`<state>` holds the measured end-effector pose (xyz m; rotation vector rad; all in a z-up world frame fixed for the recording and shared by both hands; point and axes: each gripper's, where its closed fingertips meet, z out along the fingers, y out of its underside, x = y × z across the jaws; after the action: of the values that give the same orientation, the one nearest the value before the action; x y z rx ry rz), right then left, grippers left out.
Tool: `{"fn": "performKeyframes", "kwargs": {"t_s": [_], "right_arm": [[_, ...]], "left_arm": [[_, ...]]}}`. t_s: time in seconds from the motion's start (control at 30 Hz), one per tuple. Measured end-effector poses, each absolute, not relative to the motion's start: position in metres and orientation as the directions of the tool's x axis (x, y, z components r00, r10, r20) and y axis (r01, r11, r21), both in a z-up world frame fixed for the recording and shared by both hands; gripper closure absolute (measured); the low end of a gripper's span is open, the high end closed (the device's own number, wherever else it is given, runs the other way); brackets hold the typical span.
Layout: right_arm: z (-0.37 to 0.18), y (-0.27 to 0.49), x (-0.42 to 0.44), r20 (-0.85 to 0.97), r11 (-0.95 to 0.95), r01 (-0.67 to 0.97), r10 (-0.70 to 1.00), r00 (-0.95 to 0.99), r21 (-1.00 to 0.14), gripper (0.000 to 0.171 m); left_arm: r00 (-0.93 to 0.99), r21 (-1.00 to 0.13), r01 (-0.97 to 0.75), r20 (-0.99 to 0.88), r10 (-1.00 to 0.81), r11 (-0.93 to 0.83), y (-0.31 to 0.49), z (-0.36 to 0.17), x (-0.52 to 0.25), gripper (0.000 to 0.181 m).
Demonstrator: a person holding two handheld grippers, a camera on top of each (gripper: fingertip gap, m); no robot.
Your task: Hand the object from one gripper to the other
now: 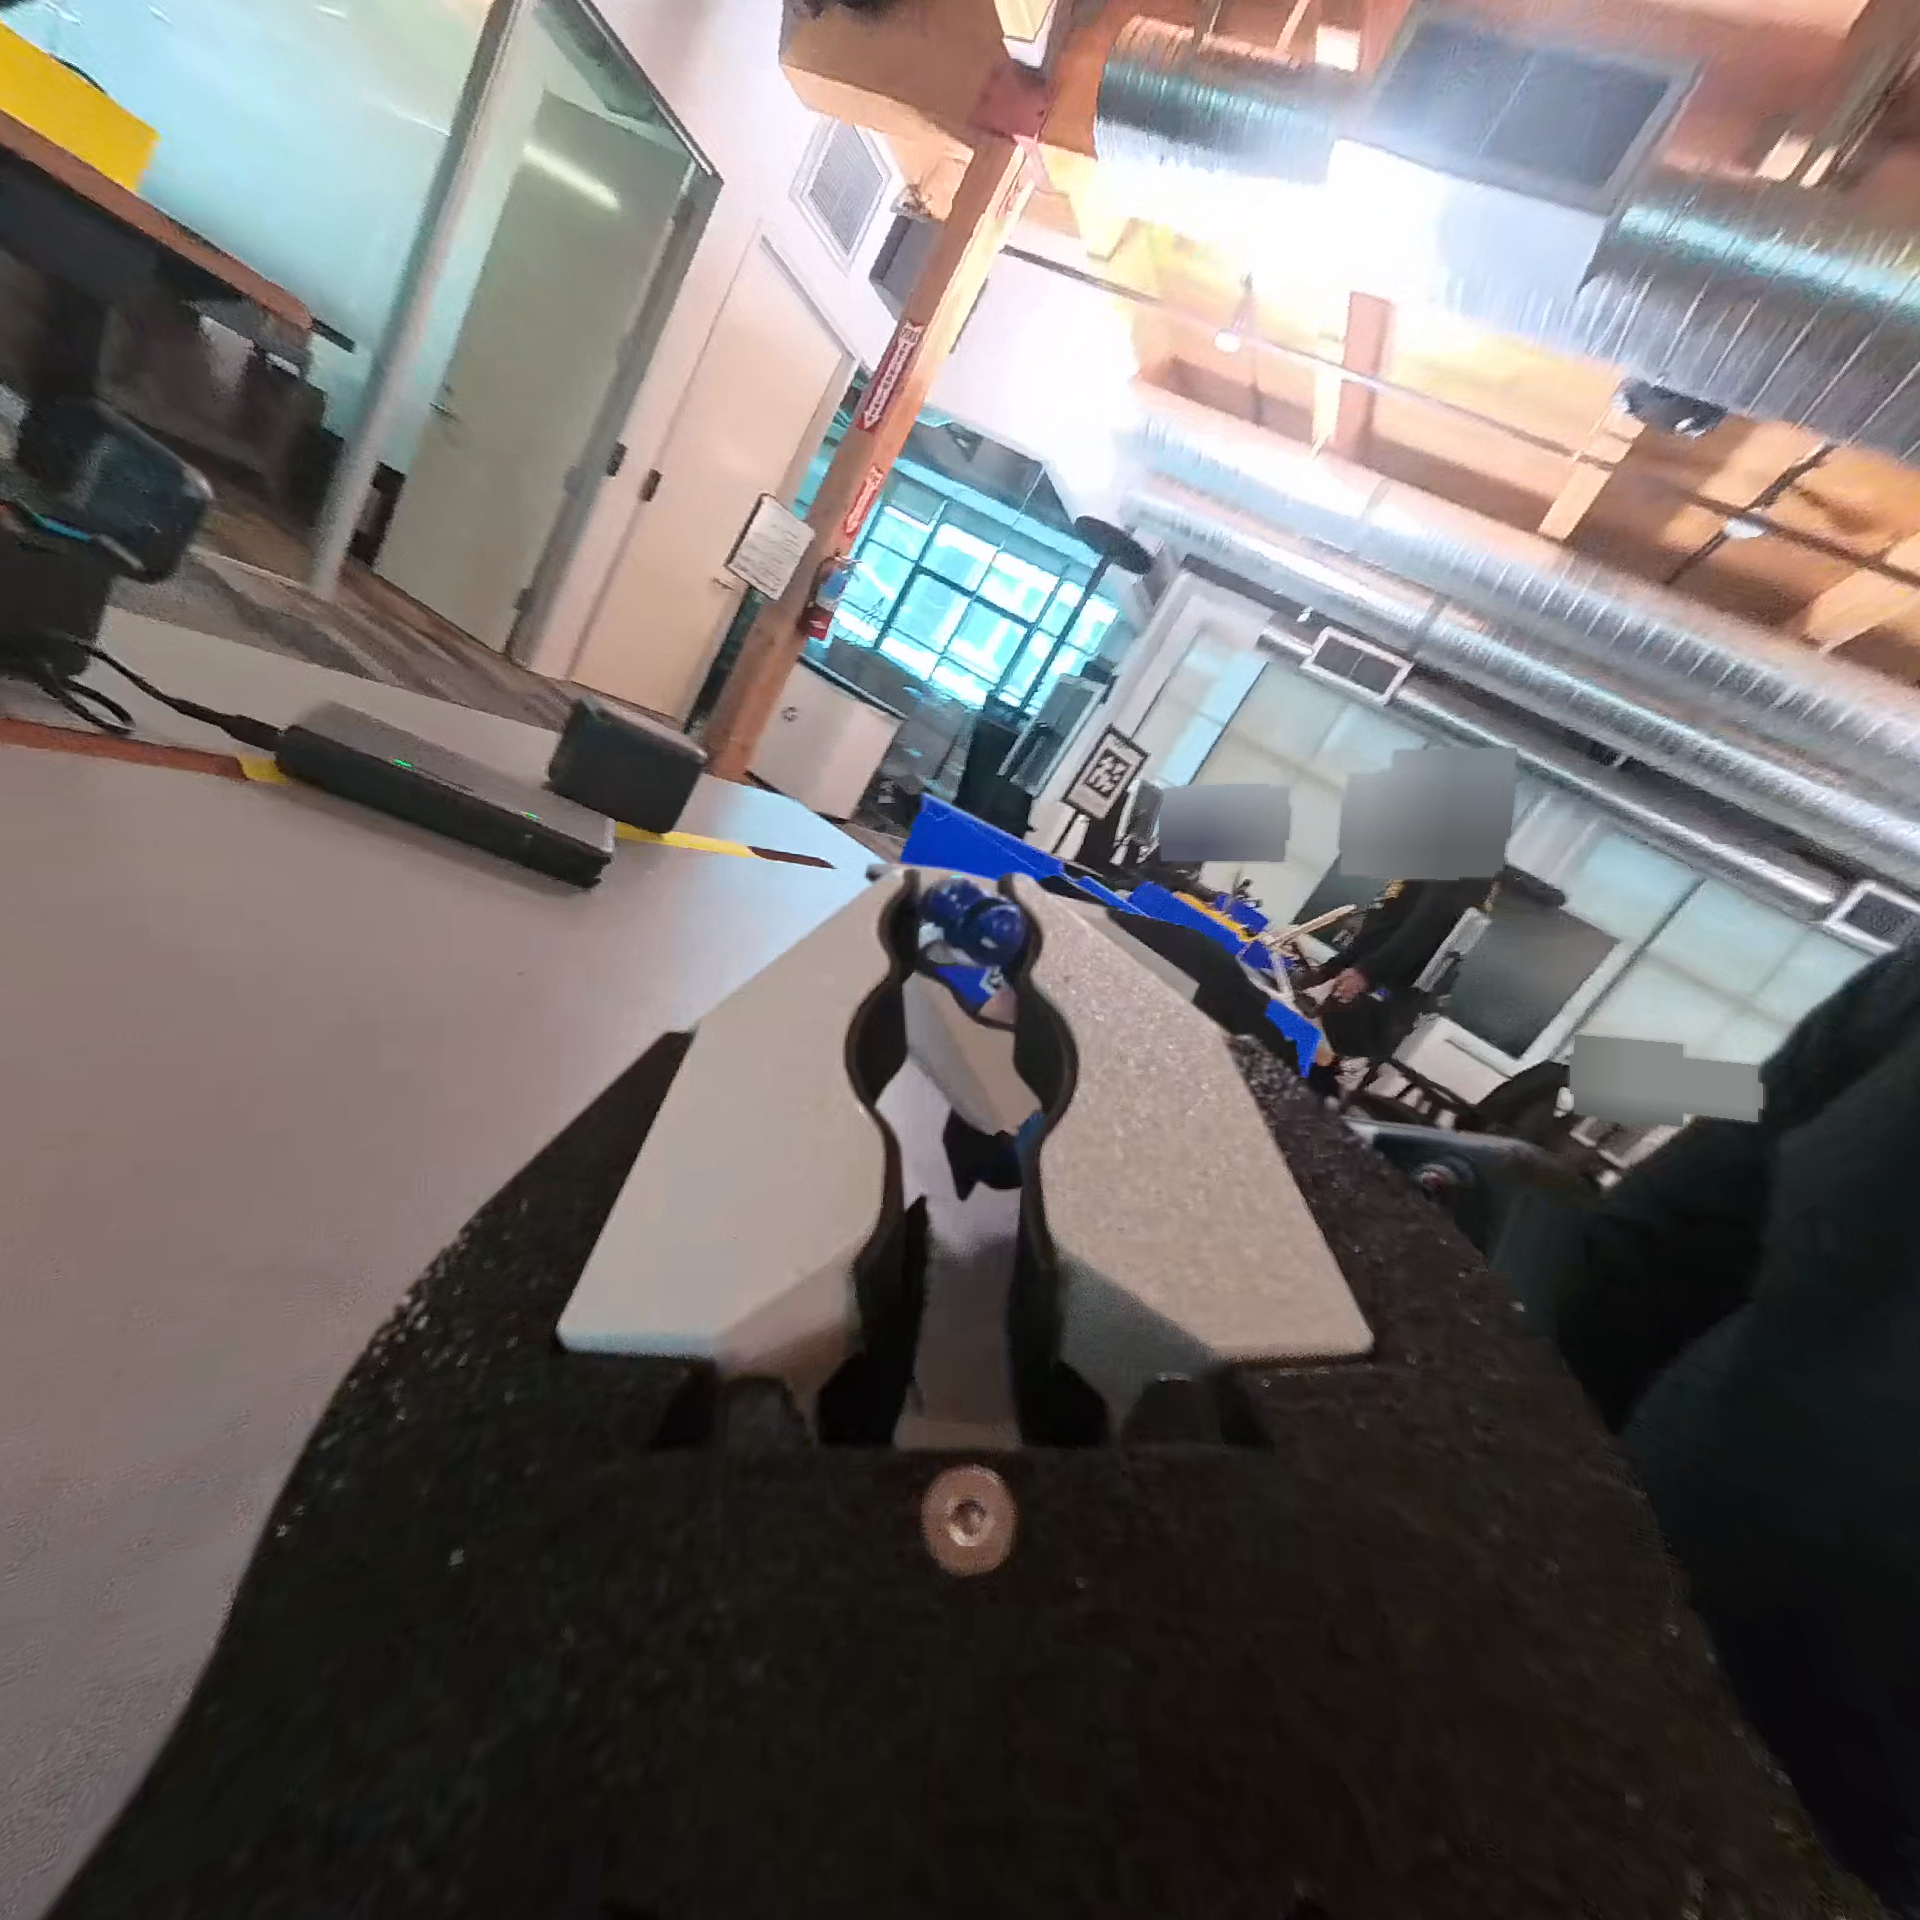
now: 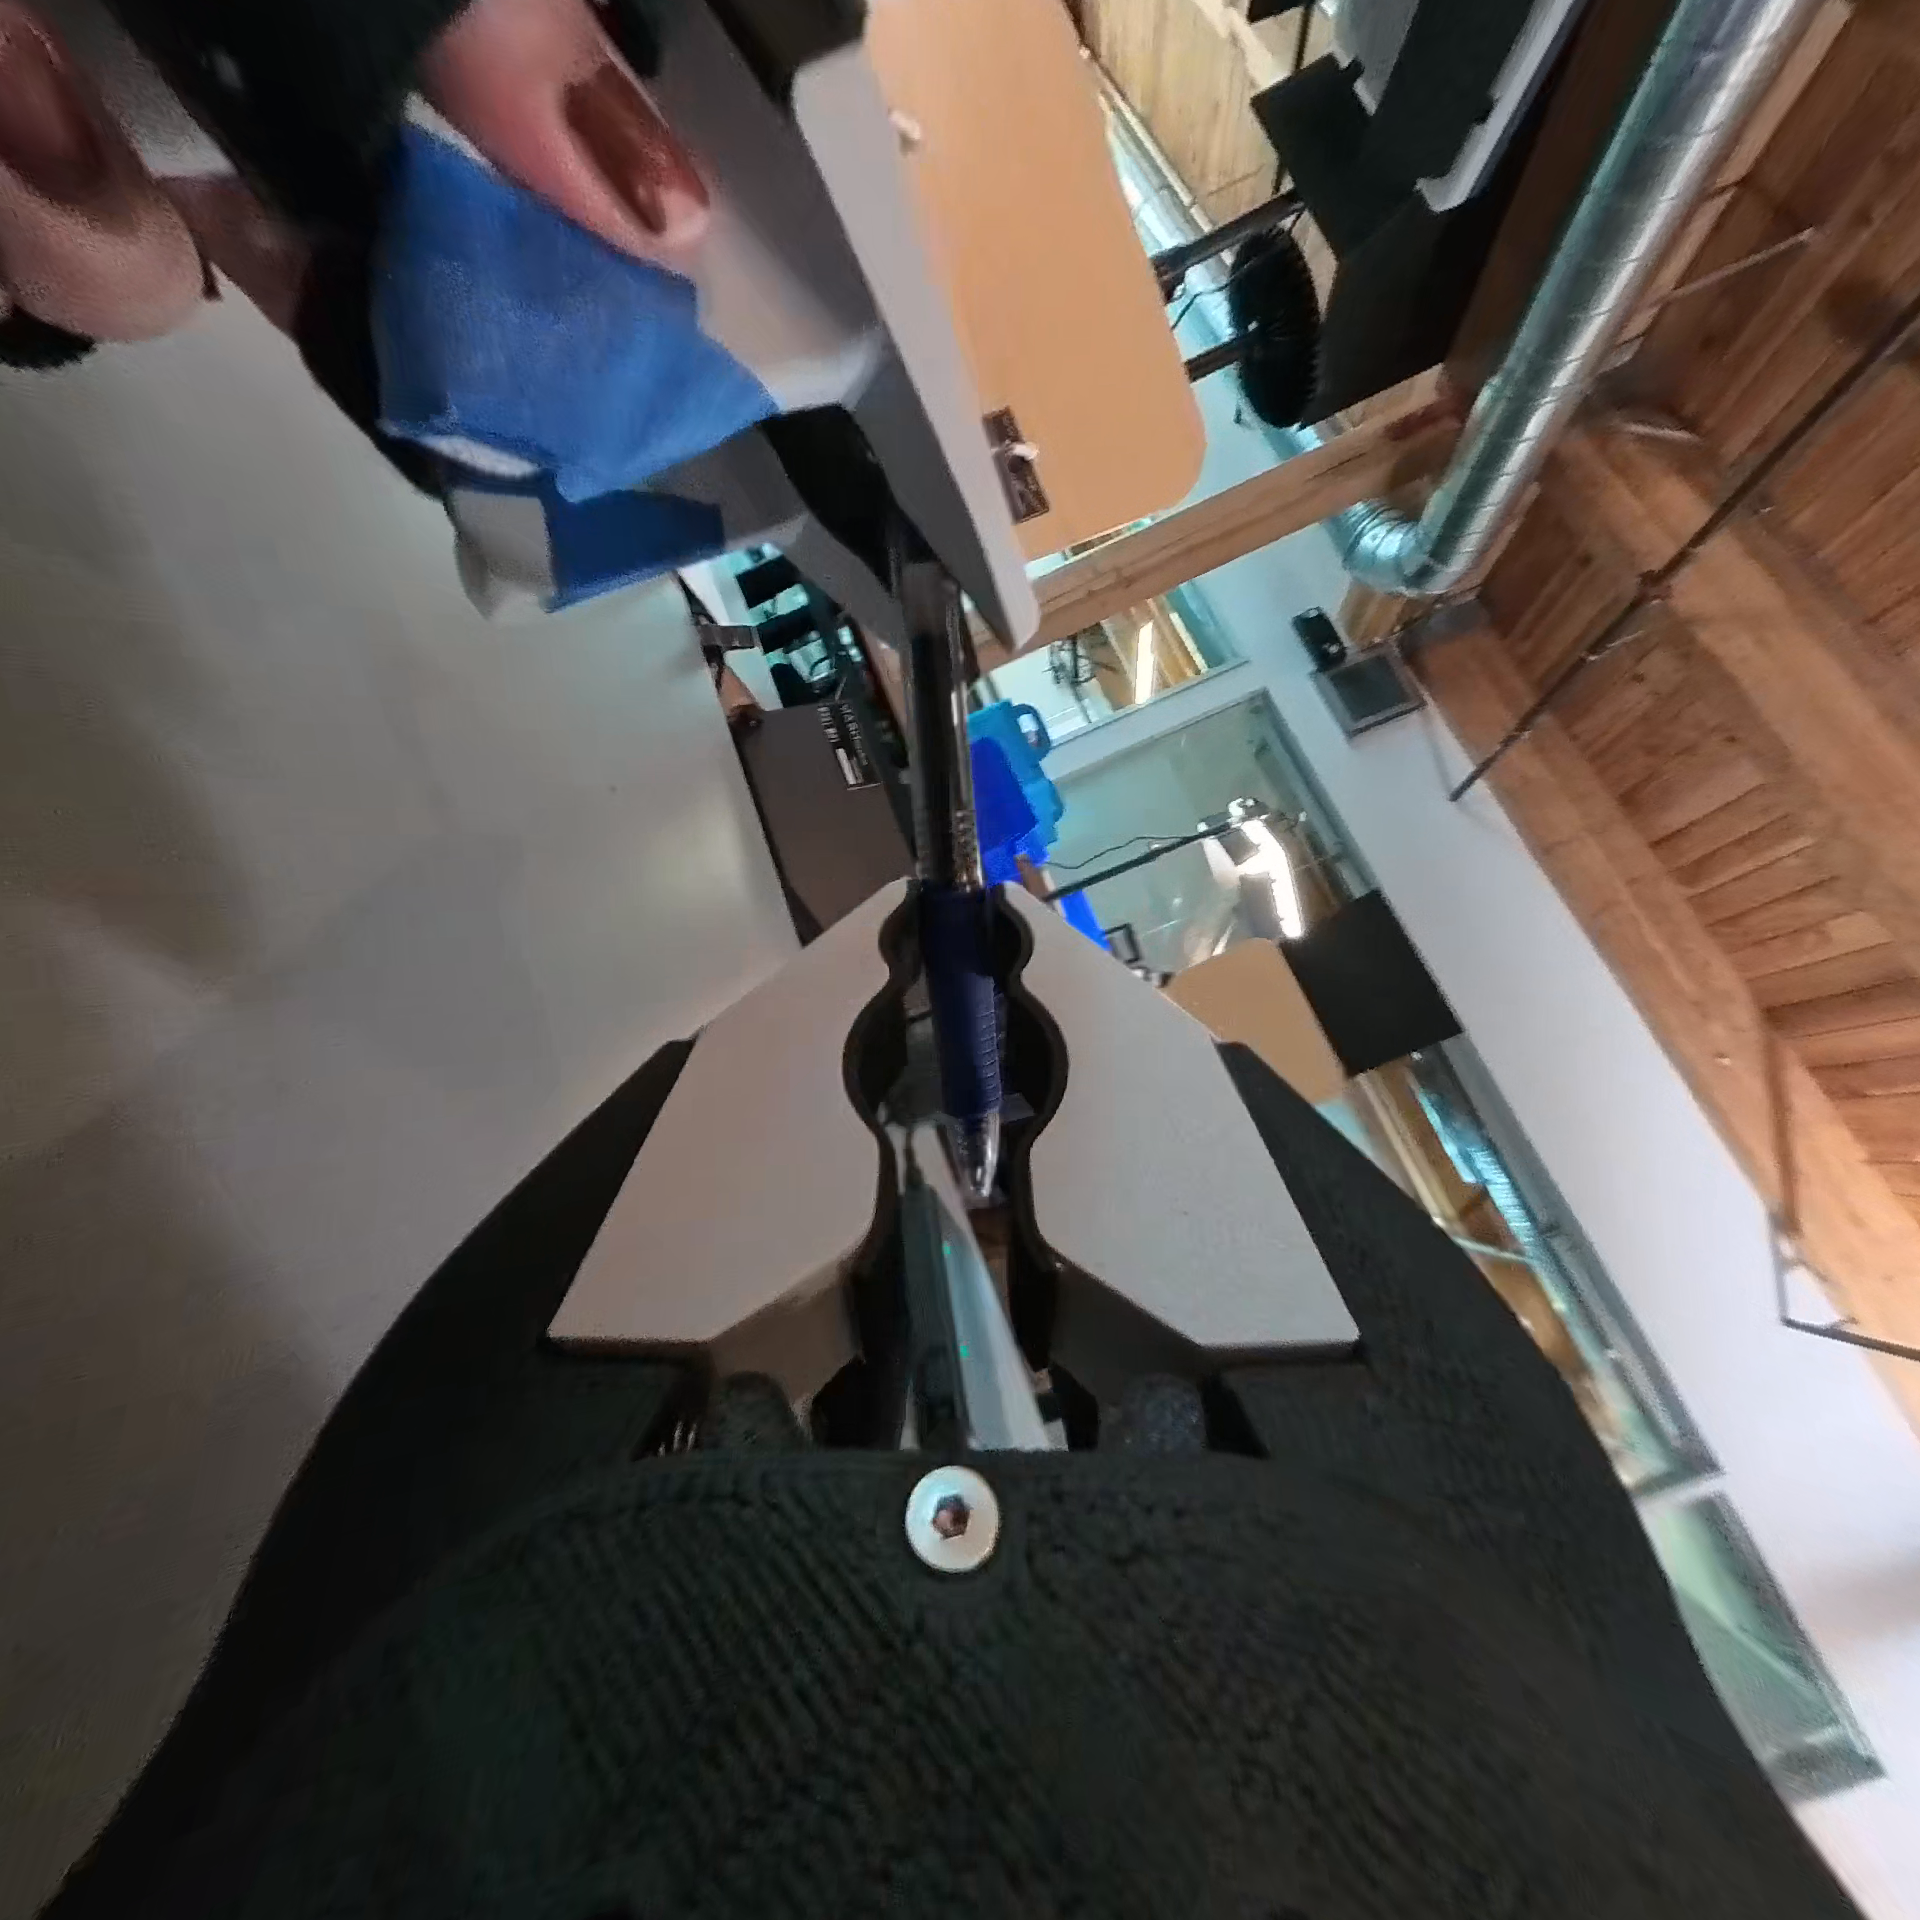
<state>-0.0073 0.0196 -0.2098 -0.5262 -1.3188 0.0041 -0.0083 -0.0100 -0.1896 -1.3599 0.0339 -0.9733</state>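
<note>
My right gripper clenches the dark blue plastic pen; my left gripper clenches its far end (both holding). Left's release remains, I judge.

Dark blue pen, rubber grip section pinched, tip toward camera

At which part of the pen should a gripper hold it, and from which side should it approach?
Best gripped on the pen's dark blue ribbed sleeve near the tip, approached across the barrel so the fingers close on its round sides. The right gripper grips there now; the left gripper holds the other end.
</note>
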Motion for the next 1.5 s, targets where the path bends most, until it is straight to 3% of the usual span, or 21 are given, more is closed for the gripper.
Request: {"fn": "performKeyframes", "kwargs": {"t_s": [0.07,0.13,0.17,0.23,0.3,0.4,0.53,0.73,0.97,1.03,1.17,1.33,1.5], "right_arm": [[-0.213,0.025,-0.008,0.896,0.850,0.304,0.358,0.264,-0.429,0.161],[-0.214,0.034,-0.005,0.859,0.807,0.309,0.431,0.276,-0.504,0.161],[-0.215,0.039,-0.002,0.836,0.779,0.313,0.467,0.289,-0.543,0.161],[-0.218,0.051,0.007,0.785,0.718,0.323,0.528,0.325,-0.617,0.161],[-0.219,0.059,0.022,0.726,0.657,0.316,0.575,0.378,-0.685,0.161],[-0.212,0.056,0.047,0.647,0.594,0.276,0.611,0.456,-0.756,0.161],[-0.201,0.026,0.089,0.612,0.589,0.234,0.598,0.518,-0.773,0.161],[-0.179,0.004,0.192,0.587,0.589,0.299,0.386,0.712,-0.751,0.161],[-0.161,0.041,0.326,0.289,0.453,0.188,0.164,0.943,-0.871,0.161],[-0.165,0.058,0.349,0.280,0.398,0.220,0.099,0.955,-0.890,0.161],[-0.185,0.090,0.368,0.363,0.245,0.345,0.029,0.931,-0.906,0.160],[-0.211,0.110,0.371,0.353,0.061,0.349,0.060,0.934,-0.935,0.160],[-0.210,0.111,0.371,0.399,0.061,0.397,0.019,0.917,-0.916,0.151]], "left_arm": [[0.621,-0.824,0.560,0.489,-0.613,-0.089,-0.011,-0.188,-0.009,0.152],[0.738,-0.876,0.481,0.418,-0.529,-0.021,-0.004,-0.191,-0.020,0.109],[0.814,-0.920,0.390,0.331,-0.478,0.028,-0.003,-0.193,-0.025,0.099],[0.938,-0.986,0.105,0.054,-0.343,0.130,-0.001,-0.195,-0.035,0.090],[0.949,-0.948,-0.242,-0.276,-0.154,0.205,0.000,-0.195,-0.049,0.092],[0.886,-0.858,-0.455,-0.462,0.027,0.240,-0.005,-0.187,-0.058,0.096],[0.881,-0.853,-0.462,-0.474,0.012,0.242,-0.007,-0.189,-0.053,0.089],[0.931,-0.903,-0.352,-0.364,-0.005,0.246,-0.006,-0.189,-0.065,0.085],[0.935,-0.912,-0.334,-0.353,-0.040,0.237,-0.004,-0.192,-0.061,0.091],[0.930,-0.910,-0.344,-0.363,-0.047,0.233,-0.004,-0.193,-0.058,0.091],[0.935,-0.912,-0.333,-0.352,-0.037,0.239,-0.004,-0.191,-0.059,0.084],[0.944,-0.922,-0.309,-0.328,-0.046,0.234,-0.003,-0.192,-0.061,0.084],[0.942,-0.921,-0.313,-0.332,-0.048,0.231,-0.002,-0.193,-0.059,0.082]]}}
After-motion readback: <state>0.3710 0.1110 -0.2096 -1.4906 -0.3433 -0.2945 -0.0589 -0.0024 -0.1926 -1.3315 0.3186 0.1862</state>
